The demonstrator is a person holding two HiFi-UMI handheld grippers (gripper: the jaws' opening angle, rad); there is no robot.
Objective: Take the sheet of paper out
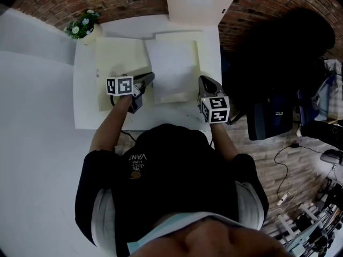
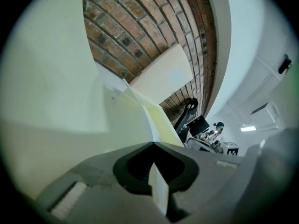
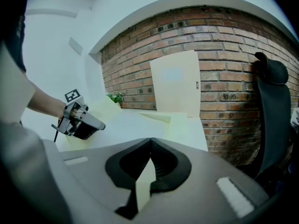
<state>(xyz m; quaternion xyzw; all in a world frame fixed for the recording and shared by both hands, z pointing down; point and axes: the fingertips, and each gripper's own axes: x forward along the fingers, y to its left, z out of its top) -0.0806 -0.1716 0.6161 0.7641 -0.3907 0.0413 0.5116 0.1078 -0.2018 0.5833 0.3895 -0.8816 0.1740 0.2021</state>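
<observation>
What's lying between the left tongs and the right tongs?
The white sheet of paper, resting on the open cream folder, lies between the left tongs and the right tongs; the head view shows it.

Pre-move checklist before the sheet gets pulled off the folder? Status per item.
1. Left hand-held gripper shut on a thin pale edge: ok.
2. That edge belongs to the sheet of paper, not the folder: cannot tell.
3. Right hand-held gripper shut on the folder's yellow right edge: ok.
4. Sheet out of the folder: not ok, it lies on the folder's right half.
5. Plant stands apart from the folder: ok.
</observation>
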